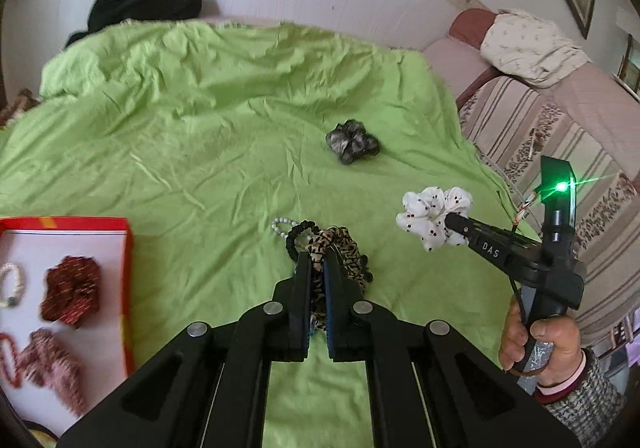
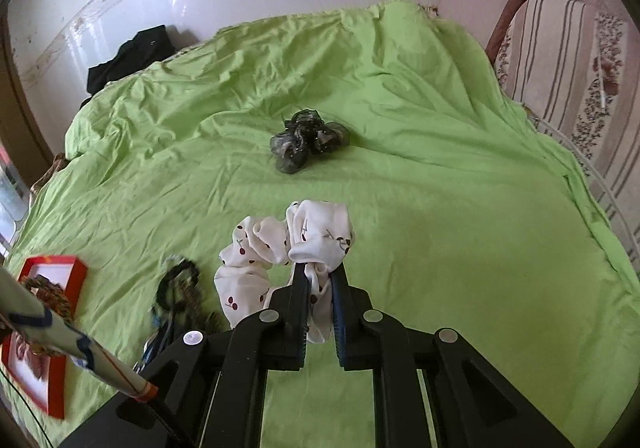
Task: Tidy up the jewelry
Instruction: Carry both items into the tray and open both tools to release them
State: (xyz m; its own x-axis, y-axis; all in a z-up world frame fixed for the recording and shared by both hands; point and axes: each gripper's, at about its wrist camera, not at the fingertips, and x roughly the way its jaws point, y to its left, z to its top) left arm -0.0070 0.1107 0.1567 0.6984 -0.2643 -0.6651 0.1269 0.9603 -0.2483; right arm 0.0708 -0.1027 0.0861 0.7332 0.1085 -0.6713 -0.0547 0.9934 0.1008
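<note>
My left gripper [image 1: 317,258] is shut on a leopard-print scrunchie [image 1: 340,248], low over the green bedsheet [image 1: 200,120]. A black hair tie [image 1: 298,234] and a pearl bracelet [image 1: 280,226] lie just beyond it. My right gripper [image 2: 319,270] is shut on a white cherry-print scrunchie [image 2: 276,248] and holds it above the sheet; it also shows in the left wrist view [image 1: 430,218]. A dark sheer scrunchie [image 2: 306,140] lies farther back on the sheet. A red-rimmed box [image 1: 129,248] at the left holds a red scrunchie [image 1: 72,294], a pink one and beads.
A striped sofa [image 1: 560,152] with a white pillow [image 1: 528,44] stands along the bed's right side. Black clothing [image 1: 148,6] lies at the far left by the wall. The box also shows at the left in the right wrist view [image 2: 82,268].
</note>
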